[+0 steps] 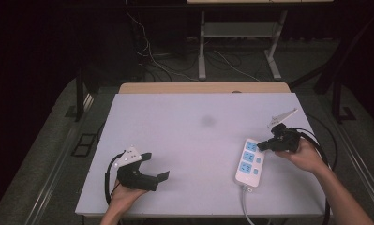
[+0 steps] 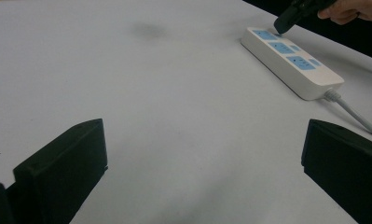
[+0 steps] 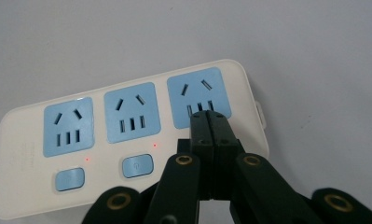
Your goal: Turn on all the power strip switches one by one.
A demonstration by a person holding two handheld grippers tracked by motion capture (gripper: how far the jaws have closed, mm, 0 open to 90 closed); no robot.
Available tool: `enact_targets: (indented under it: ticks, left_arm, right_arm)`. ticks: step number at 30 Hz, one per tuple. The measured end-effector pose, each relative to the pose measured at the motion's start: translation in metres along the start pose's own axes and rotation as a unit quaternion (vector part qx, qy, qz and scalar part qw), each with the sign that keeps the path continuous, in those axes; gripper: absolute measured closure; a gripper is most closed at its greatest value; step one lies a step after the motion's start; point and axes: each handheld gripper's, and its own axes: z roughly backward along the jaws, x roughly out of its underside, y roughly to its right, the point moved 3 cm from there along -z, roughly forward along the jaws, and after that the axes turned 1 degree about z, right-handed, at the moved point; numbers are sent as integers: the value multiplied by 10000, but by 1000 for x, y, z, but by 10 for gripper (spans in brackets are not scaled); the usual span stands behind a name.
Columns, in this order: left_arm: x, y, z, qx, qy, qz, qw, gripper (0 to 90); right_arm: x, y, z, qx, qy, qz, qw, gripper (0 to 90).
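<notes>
Looking along my right gripper (image 3: 207, 119), I see its two black jaws pressed flat together with nothing between them, tips over the end socket of the white three-socket power strip with blue faces (image 3: 127, 126). Whether the tips actually touch the plastic I cannot tell — they cover the spot. They also hide whatever sits below that end socket; the other two sockets each have a blue button beneath, and small red lights show near them. The strip's left end is cut off at the frame edge.

From the high view, the power strip (image 1: 250, 161) lies at the right side of the table, long axis roughly toward me, its grey cord (image 1: 244, 206) running off the near edge. The right gripper (image 1: 269, 143) rests over its far end, hand behind it.

The left gripper (image 1: 159, 166) sits at the near left, well apart from the strip, jaws spread wide with only bare table between them. In the left gripper view the jaws are cropped by the bottom corners.

Surface: a pale matt white board (image 1: 189, 140) over a wooden tabletop (image 1: 203, 87), whose strip shows along the far edge. One faint dark smudge (image 1: 207, 121) near the middle. Room: dim — grey floor, loose cables (image 1: 152, 58) and the white legs of another table (image 1: 202, 47) behind; the sides fall into black and I cannot make them out.
</notes>
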Motion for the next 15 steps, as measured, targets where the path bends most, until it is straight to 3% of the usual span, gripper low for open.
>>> enact_targets:
  ticks: [3,8,15]
  left_arm:
    - [0,1,1,13,27,5,10000,0]
    - [0,1,1,11,41,24,10000,0]
    - [-1,2,2,35,55,15,10000,0]
  right_arm:
    - [-1,-2,5,47,85,-40,9999,894]
    - [-2,-6,15,195,281,-207,9992,798]
    - [2,-13,29,467,702,-532,9950,510]
